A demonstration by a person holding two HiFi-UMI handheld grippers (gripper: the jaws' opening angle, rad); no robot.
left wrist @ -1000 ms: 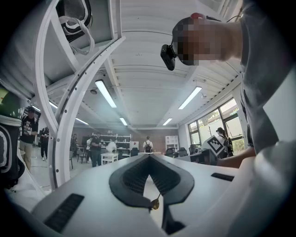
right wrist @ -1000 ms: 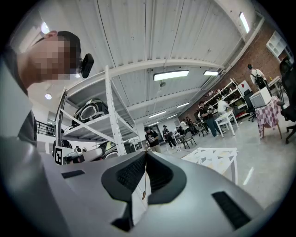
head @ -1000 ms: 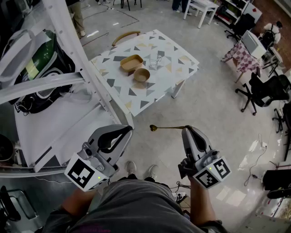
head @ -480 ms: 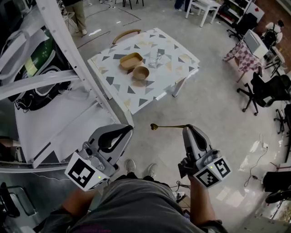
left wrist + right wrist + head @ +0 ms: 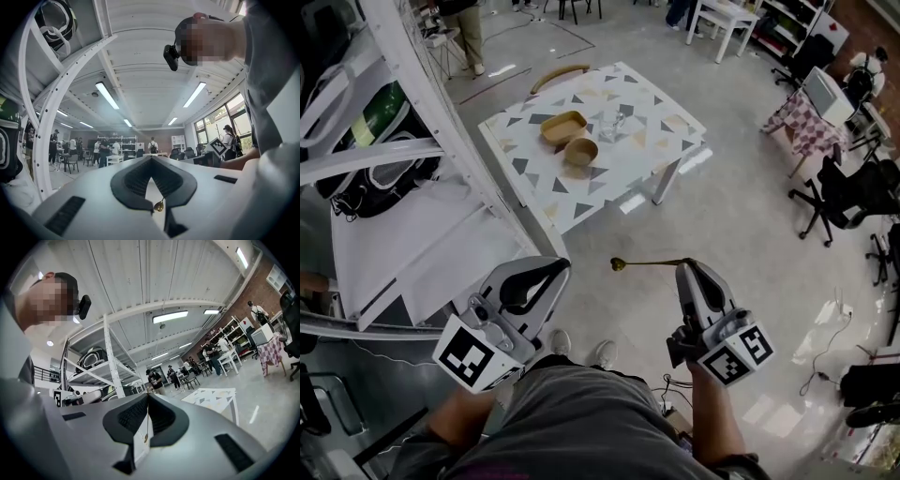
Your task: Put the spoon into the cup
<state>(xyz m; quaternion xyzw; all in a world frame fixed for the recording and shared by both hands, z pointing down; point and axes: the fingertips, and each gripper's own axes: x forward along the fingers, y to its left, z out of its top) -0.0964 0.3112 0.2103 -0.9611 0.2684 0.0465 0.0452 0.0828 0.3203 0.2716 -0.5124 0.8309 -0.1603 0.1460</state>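
1. Head view: both forearms reach forward at waist height, side by side. The left gripper [image 5: 551,269] has its jaws together on nothing. The right gripper [image 5: 683,266] is clamped on the handle of the spoon [image 5: 649,263], which sticks out sideways towards the left gripper. The cup [image 5: 615,123], clear and faint, stands on the patterned table [image 5: 656,159], well apart. The pose matches a second ago; only the surroundings have shifted.
2. Left gripper view: pads meet at the tips; the spoon's bowl shows through the gap beneath.
3. Right gripper view: the thin handle lies pinched along the seam; the cup cannot be made out.
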